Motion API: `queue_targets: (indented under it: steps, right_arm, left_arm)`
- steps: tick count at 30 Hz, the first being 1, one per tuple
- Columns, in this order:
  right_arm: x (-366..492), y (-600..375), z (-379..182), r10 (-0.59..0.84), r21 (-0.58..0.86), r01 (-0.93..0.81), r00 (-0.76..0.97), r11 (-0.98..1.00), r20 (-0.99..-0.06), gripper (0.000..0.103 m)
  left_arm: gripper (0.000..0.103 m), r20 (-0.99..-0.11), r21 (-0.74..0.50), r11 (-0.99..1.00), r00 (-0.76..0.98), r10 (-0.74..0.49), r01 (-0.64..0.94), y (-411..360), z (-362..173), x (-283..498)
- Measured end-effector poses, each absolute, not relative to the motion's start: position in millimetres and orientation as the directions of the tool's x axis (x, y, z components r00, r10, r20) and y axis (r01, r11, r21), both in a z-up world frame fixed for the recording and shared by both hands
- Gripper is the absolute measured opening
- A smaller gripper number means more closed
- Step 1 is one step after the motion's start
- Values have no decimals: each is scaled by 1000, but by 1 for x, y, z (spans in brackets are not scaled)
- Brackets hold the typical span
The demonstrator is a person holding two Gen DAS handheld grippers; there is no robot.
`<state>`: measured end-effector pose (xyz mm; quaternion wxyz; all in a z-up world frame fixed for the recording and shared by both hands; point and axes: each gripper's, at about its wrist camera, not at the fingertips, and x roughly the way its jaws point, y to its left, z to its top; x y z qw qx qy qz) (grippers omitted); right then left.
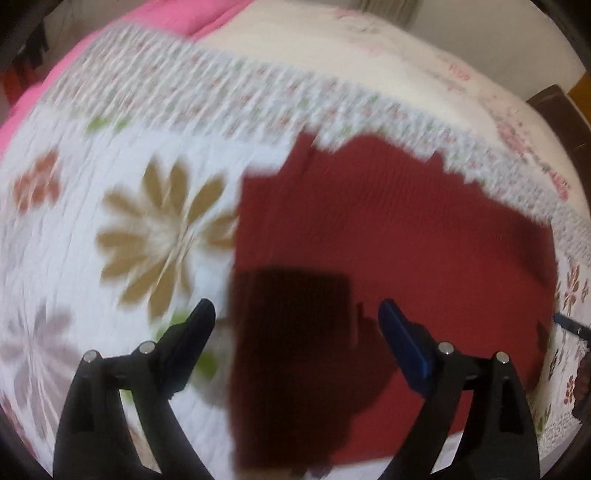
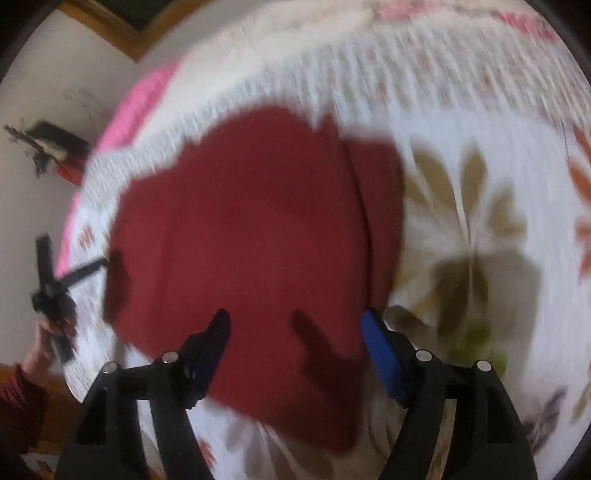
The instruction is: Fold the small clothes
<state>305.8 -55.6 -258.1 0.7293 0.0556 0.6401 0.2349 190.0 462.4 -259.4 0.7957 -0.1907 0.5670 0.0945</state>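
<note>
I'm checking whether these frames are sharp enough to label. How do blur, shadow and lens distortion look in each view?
Left wrist view: the quilt is smeared by motion blur, the left gripper stays sharp, and a dark shadow falls on the red garment. Right wrist view: blur is heavier, the right gripper casts finger shadows on the garment, and fisheye bends the bed edge.

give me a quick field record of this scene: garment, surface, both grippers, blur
garment: dark red knit cloth, spread flat, not yet folded
surface: white quilted bedspread with large flower print; a pink sheet shows at its far edge
left gripper: open, nothing between its blue-padded fingers, hanging over the garment's edge
right gripper: open, holding nothing, above the garment
contact: cannot tell whether either touches the cloth
image quality: both views motion-blurred
</note>
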Motion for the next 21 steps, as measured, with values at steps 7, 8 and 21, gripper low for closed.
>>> queue_targets:
  steps: [7, 8, 21]
  right_arm:
    - [264, -66, -303, 404, 403, -175, -31, 898, -914, 47]
    - [266, -66, -304, 408, 407, -161, -32, 899, -913, 43]
    - [263, -69, -297, 330, 334, -200, -51, 921, -942, 10]
  left_arm:
    - [89, -959, -237, 875, 245, -142, -422, 451, -307, 163]
    - [86, -960, -235, 873, 245, -138, -428, 450, -309, 164]
    - [38, -956, -238, 878, 262, -135, -415, 456, -302, 155]
